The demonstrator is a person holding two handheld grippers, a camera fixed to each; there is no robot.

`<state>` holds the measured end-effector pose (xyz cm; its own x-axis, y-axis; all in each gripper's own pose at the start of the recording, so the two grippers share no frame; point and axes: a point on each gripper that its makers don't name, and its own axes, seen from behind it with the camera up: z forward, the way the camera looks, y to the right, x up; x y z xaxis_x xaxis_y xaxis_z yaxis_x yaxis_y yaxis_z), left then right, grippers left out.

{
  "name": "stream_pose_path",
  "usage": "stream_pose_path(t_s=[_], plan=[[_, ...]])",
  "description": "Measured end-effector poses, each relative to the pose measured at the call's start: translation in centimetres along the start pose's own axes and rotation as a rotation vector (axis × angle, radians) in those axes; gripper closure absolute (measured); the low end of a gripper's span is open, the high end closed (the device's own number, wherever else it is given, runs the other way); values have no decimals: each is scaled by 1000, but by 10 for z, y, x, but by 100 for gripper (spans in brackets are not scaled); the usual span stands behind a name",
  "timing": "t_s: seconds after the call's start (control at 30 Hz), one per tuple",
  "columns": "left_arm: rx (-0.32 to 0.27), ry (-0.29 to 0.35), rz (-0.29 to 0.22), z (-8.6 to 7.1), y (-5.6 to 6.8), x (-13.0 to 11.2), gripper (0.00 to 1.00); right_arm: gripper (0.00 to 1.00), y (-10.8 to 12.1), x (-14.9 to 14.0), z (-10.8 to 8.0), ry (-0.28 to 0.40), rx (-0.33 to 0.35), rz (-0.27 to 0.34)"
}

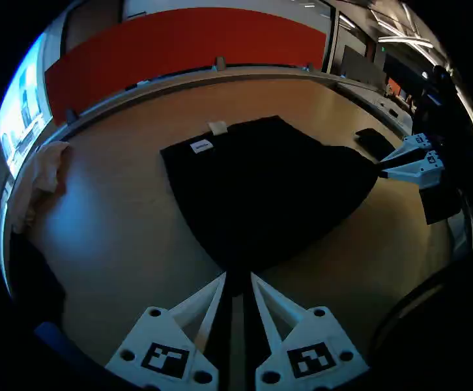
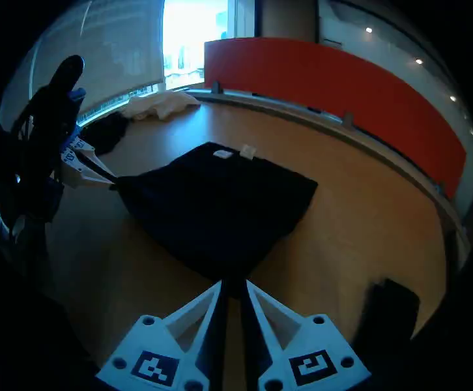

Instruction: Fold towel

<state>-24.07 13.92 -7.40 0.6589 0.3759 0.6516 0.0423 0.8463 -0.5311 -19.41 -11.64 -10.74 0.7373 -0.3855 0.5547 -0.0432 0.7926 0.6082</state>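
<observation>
The black towel (image 1: pixel 262 189) is laid flat on the wooden table (image 1: pixel 126 215). In the left gripper view, its 6 o'clock corner is pinched by the left gripper (image 1: pixel 238 280). In the right gripper view, its 6 o'clock corner is pinched by the right gripper (image 2: pixel 234 285).

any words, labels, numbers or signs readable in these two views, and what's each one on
None can be read.
White label on the black towel: print too blurred to read.
Pale tag at the towel's far edge: nothing legible.
Black-and-white squares on the left claw and the right claw: coded patterns, not letters.
</observation>
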Motion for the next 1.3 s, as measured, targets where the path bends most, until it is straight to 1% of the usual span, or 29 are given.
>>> stream_pose_path(t_s=[0.2, 0.4, 0.6, 0.8, 1.1, 1.3], plan=[[1, -1, -25, -18, 3, 10, 90, 88, -1, 19, -20, 33, 2, 6], [-3, -3, -46, -37, 8, 17, 90, 88, -3, 34, -39, 51, 4, 9], [-11, -5, -52, -53, 14, 22, 90, 88, -6, 41, -54, 49, 15, 9], [-17, -9, -58, -68, 20, 22, 90, 88, -11, 42, -65, 39, 31, 14], [-27, -28, -72, -82, 27, 16, 90, 88, -20, 44, -78, 31, 65, 22], [-30, -30, -86, -84, 31, 14, 90, 88, -21, 46, -81, 29, 72, 17]])
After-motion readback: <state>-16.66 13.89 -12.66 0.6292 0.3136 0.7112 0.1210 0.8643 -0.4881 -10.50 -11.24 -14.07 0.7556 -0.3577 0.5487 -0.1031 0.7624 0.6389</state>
